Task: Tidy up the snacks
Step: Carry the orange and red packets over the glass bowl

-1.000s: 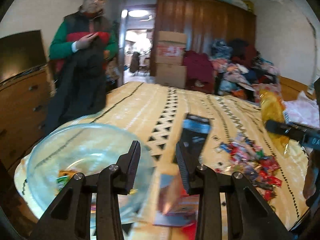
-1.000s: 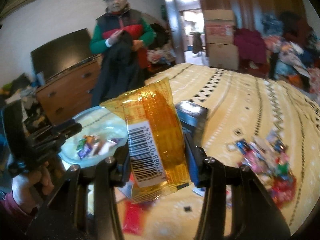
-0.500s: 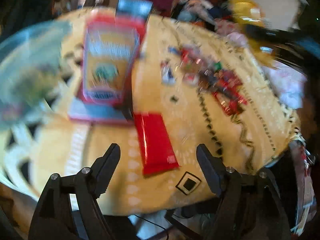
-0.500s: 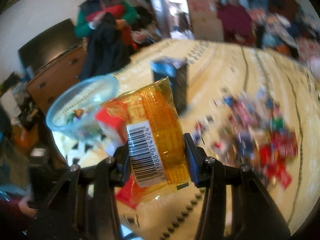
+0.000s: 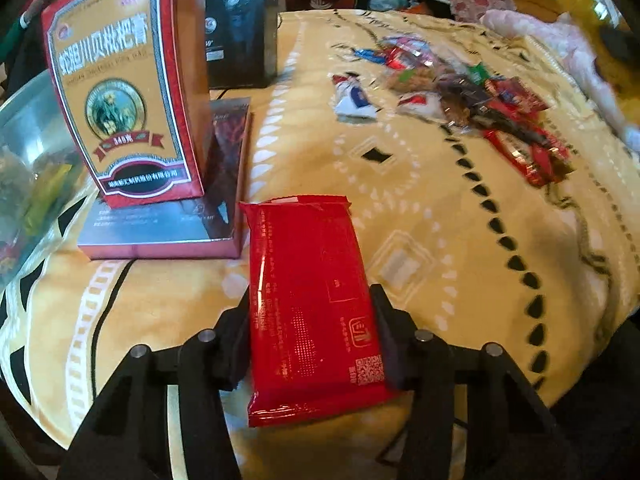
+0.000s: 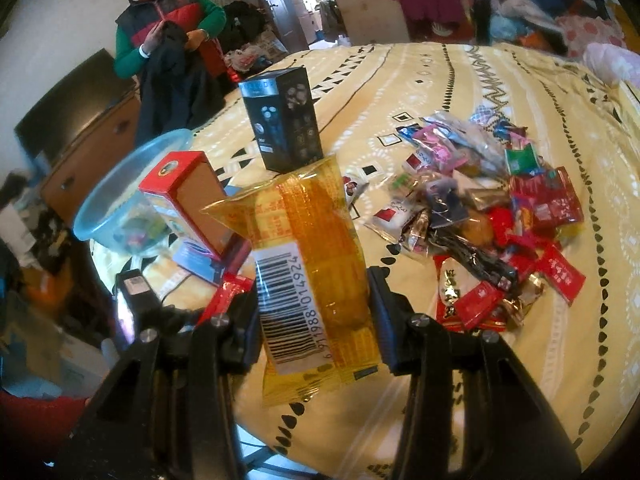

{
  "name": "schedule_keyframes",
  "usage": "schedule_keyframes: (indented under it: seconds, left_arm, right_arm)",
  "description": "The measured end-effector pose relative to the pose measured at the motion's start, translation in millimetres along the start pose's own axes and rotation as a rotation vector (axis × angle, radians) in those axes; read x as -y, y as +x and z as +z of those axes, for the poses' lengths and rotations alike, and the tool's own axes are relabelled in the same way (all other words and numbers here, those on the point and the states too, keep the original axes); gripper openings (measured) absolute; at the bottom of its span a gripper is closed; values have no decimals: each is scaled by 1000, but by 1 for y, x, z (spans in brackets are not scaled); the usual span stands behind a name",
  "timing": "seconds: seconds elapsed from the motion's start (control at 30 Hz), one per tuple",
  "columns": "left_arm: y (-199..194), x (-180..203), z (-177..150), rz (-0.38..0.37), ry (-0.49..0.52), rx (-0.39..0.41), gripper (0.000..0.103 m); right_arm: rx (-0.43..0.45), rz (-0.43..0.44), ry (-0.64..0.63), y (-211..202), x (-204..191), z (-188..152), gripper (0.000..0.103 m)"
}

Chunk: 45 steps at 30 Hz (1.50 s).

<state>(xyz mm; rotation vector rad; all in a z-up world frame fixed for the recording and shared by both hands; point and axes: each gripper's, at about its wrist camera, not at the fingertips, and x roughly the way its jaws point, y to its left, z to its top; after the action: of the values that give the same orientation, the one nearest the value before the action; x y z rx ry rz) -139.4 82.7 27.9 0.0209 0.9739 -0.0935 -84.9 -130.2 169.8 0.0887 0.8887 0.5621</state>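
Observation:
My left gripper (image 5: 310,322) has its jaws against both sides of a flat red snack packet (image 5: 308,292) that lies on the yellow bedspread (image 5: 440,220). My right gripper (image 6: 312,300) is shut on a clear orange snack packet (image 6: 308,248) with a barcode label, held above the bed. A pile of small wrapped snacks (image 6: 480,216) lies to the right, and it also shows in the left wrist view (image 5: 460,96). A clear blue bowl (image 6: 124,196) with a few snacks inside stands at the left.
A red and gold box (image 5: 120,92) stands on a flat box (image 5: 172,220) beside the bowl. A black box (image 6: 282,118) stands behind. A person (image 6: 168,48) holding dark clothing stands by a wooden dresser (image 6: 88,152). Clothes are heaped at the back.
My left gripper has swung down from the bowl to the red packet and closed in around it. My right gripper keeps hold of the orange packet and has tilted down toward the bed.

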Motion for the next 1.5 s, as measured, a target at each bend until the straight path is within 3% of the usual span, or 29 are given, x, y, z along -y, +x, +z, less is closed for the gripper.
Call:
schedule_keyframes:
  seconds: [0.13, 0.23, 0.4, 0.53, 0.77, 1.13, 1.5]
  left_arm:
    - [-34, -4, 14, -44, -27, 68, 52]
    - [-75, -8, 34, -34, -35, 169, 52]
    - [-135, -36, 72, 75, -62, 317, 52]
    - [-156, -77, 94, 183, -111, 371, 52]
    - [-176, -165, 103, 295, -229, 391, 52]
    - [-193, -272, 99, 386, -367, 384, 52]
    - [-166, -329, 101, 391, -431, 282, 52]
  right_arm:
    - [14, 6, -3, 2, 1, 4, 47]
    - [31, 8, -15, 3, -5, 14, 47]
    - [80, 23, -67, 1, -30, 43, 47]
    - [117, 47, -128, 2, -63, 71, 47]
    - [136, 112, -241, 23, -133, 116, 47]
    - [57, 221, -384, 86, -241, 153, 47]
    - [-106, 240, -458, 152, -297, 162, 47]
